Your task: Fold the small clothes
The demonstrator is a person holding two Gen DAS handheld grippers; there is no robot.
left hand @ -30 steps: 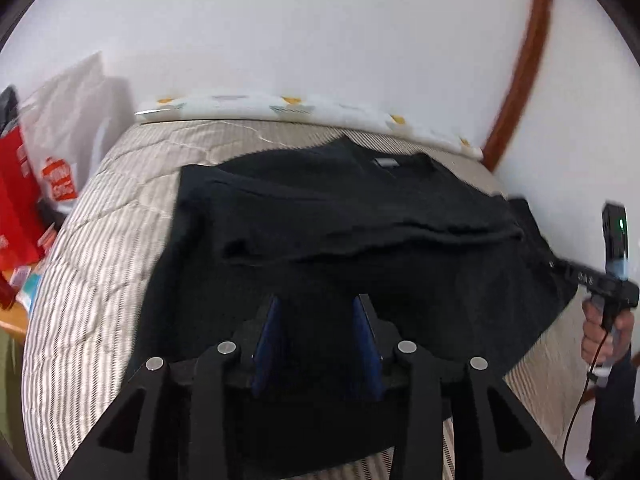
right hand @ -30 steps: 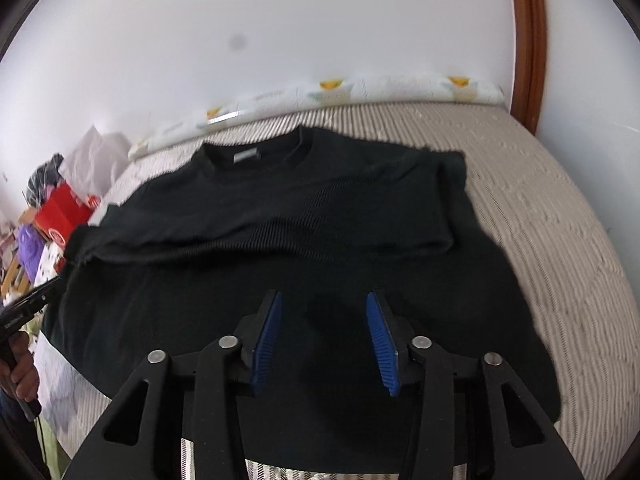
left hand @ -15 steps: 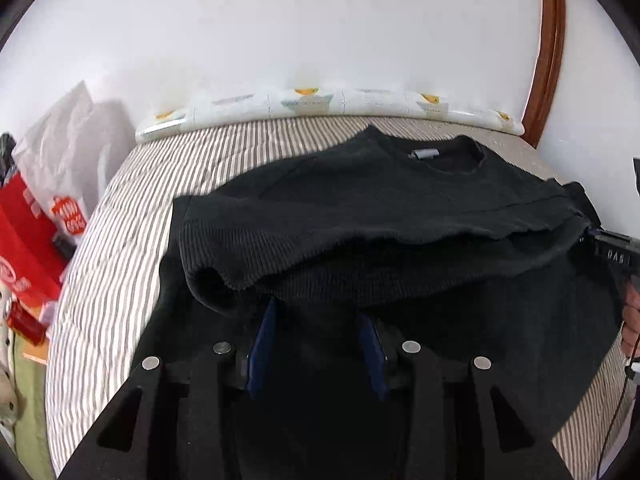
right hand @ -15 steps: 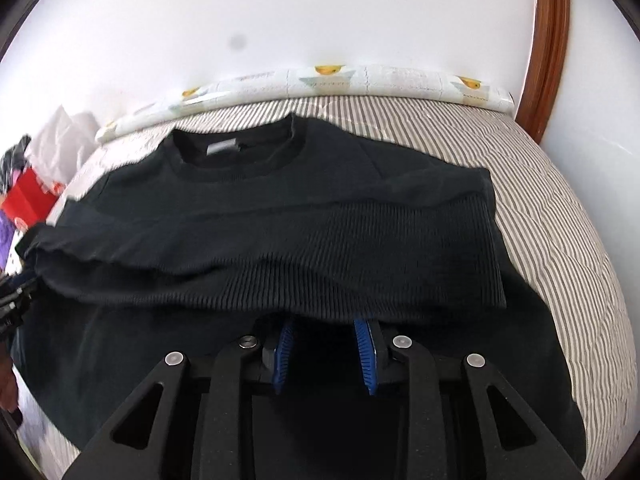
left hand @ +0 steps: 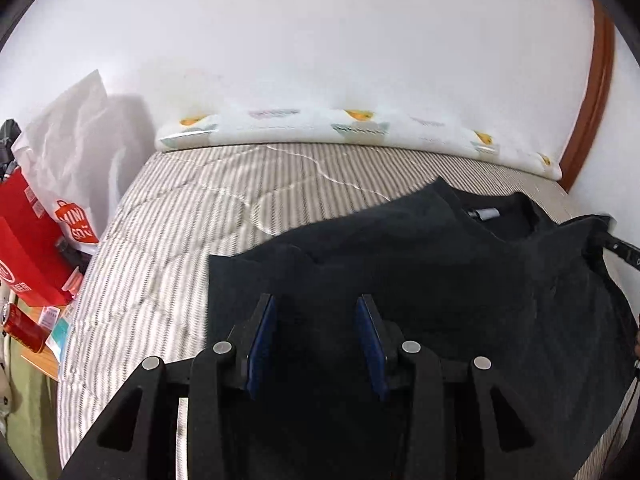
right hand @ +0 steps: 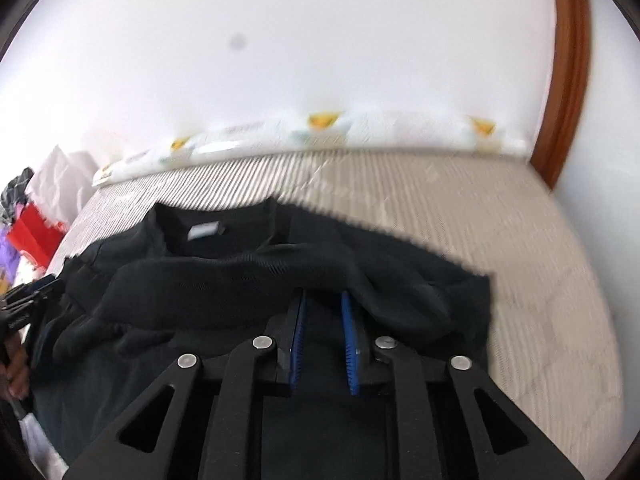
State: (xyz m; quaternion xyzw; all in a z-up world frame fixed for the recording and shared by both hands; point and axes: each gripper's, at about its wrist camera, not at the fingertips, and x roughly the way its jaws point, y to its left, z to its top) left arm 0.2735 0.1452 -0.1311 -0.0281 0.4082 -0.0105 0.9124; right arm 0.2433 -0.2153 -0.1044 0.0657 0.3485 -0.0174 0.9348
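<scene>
Near: your right gripper (right hand: 323, 300) has just been closing, its blue pads buried under the hem fold of the black top (right hand: 256, 280), cloth between them; whether they pinch it you cannot tell. Your left gripper (left hand: 316, 312) shows pads apart over dark cloth, hold unclear. Far: the top lies crosswise on the striped bed (left hand: 192, 216), its collar (right hand: 208, 232) beyond both, so the hem's fold runs forward toward the collar.
</scene>
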